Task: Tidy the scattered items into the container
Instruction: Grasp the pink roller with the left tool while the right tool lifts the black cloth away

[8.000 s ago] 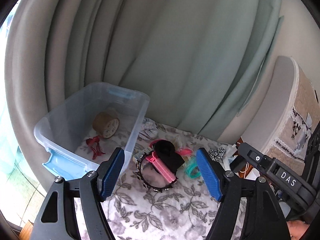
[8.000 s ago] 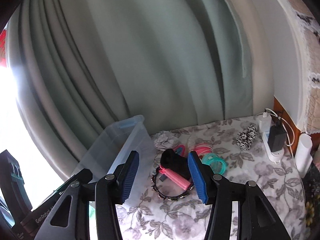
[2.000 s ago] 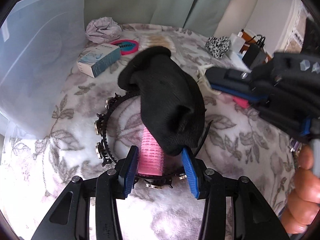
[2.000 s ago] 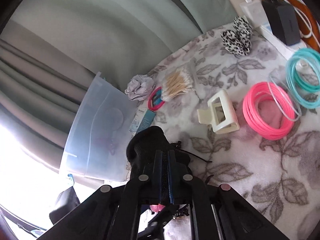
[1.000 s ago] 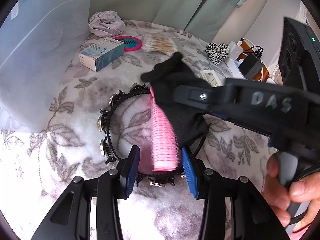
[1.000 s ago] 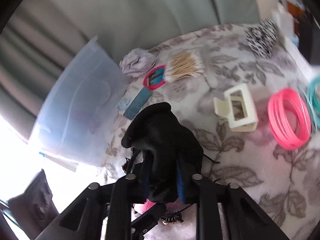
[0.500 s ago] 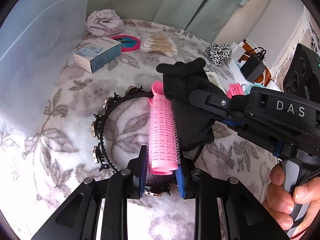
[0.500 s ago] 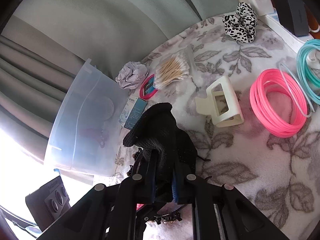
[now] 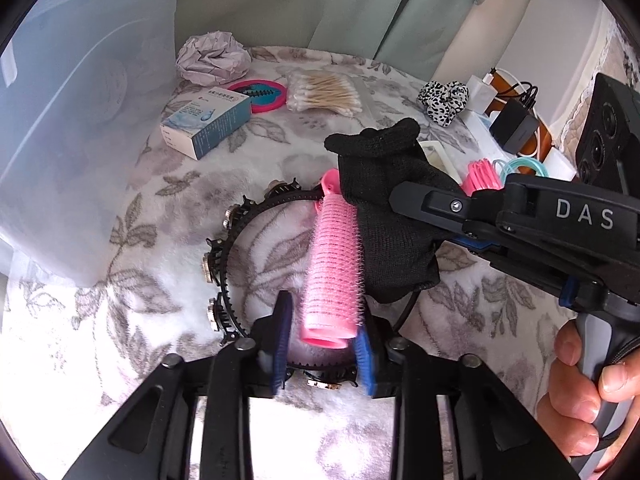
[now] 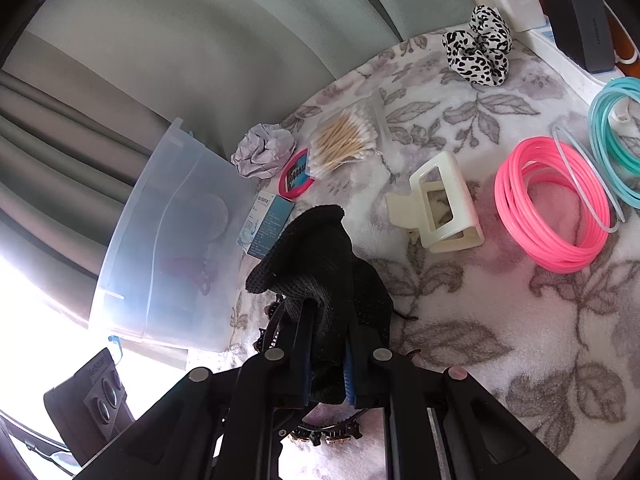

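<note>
- While the left gripper (image 9: 322,350) sits low in the left wrist frame, its jaws, which have just been opening, stand narrowly apart around the near end of the pink roller (image 9: 334,268); whether the pads press on it I cannot tell.
- Running up the frame from that gripper, the roller's long axis lies across the black headband (image 9: 224,264).
- Just right of the roller, the right gripper (image 10: 326,364) is clamped on the black glove (image 10: 320,264).
- Farther out, the container (image 9: 80,128) fills the upper left, nearer the left gripper.
</note>
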Demonstrator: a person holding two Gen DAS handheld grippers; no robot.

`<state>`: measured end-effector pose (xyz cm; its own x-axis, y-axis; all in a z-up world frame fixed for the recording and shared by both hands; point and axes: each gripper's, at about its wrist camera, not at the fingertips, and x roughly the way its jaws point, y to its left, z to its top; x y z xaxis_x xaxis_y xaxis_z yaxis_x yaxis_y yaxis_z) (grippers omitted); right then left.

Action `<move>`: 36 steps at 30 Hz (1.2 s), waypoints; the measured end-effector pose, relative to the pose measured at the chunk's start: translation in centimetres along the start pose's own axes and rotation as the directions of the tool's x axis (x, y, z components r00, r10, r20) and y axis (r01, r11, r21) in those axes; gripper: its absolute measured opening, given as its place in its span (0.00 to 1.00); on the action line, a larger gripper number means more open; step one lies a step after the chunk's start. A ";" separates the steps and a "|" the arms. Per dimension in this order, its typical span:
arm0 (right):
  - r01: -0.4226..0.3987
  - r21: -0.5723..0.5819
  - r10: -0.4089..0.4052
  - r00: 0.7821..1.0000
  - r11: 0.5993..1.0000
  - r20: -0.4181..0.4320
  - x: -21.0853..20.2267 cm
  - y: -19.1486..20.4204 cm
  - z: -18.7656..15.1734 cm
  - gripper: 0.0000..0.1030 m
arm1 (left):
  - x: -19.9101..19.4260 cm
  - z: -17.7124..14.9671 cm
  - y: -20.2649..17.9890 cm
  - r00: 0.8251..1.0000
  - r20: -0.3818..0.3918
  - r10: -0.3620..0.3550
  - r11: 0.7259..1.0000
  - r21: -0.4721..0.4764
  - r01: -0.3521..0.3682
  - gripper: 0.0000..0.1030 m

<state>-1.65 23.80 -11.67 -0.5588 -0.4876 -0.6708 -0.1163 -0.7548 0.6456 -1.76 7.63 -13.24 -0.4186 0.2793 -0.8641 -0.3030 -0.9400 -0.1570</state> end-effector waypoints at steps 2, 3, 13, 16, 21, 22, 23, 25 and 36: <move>-0.001 -0.002 0.001 1.000 1.000 -0.002 -0.1 0.0 -0.1 0.13 | 0.0 0.1 -0.2 1.000 0.007 0.023 0.999 0.026 -0.023 0.38; -0.005 -0.007 0.005 1.000 1.000 -0.007 -0.2 -0.3 -0.1 0.13 | 0.0 0.2 -0.3 1.000 0.006 0.027 0.999 0.033 -0.027 0.38; -0.008 -0.005 0.008 1.000 1.000 -0.008 -0.3 -0.6 0.1 0.13 | -0.6 0.4 -0.8 1.000 0.017 0.009 0.998 0.063 -0.010 0.41; -0.008 -0.011 0.008 1.000 1.000 -0.011 -0.2 -0.5 0.1 0.13 | -0.6 0.5 -0.8 1.000 0.022 0.012 0.998 0.059 -0.013 0.41; -0.008 -0.015 0.008 1.000 1.000 -0.010 -0.3 -0.6 -0.2 0.13 | -0.3 0.2 -0.7 1.000 0.023 -0.007 0.999 0.045 0.006 0.25; -0.007 -0.013 0.007 1.000 1.000 -0.007 -0.4 -0.7 -0.3 0.13 | -0.3 0.1 -0.6 1.000 0.024 -0.010 0.999 0.039 0.009 0.25; -0.006 -0.011 0.006 1.000 1.000 -0.003 -0.4 -0.8 -0.3 0.13 | -0.4 0.1 -0.6 1.000 0.025 -0.013 0.999 0.033 0.013 0.25; 0.013 0.002 -0.013 1.000 1.000 0.027 -0.9 -1.1 -0.3 0.11 | -0.6 0.0 -0.4 0.999 0.032 -0.018 1.000 0.021 0.017 0.24; 0.066 0.149 -0.091 0.981 0.987 0.171 -5.2 -5.6 1.3 0.10 | -1.0 -0.3 0.7 1.000 0.027 -0.007 0.999 -0.039 0.008 0.24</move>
<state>0.78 31.11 -11.33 -0.6782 -0.3343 -0.6544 -0.2739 -0.7114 0.6472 -1.29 6.60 -12.61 -0.4398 0.2910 -0.8496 -0.2726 -0.9447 -0.1825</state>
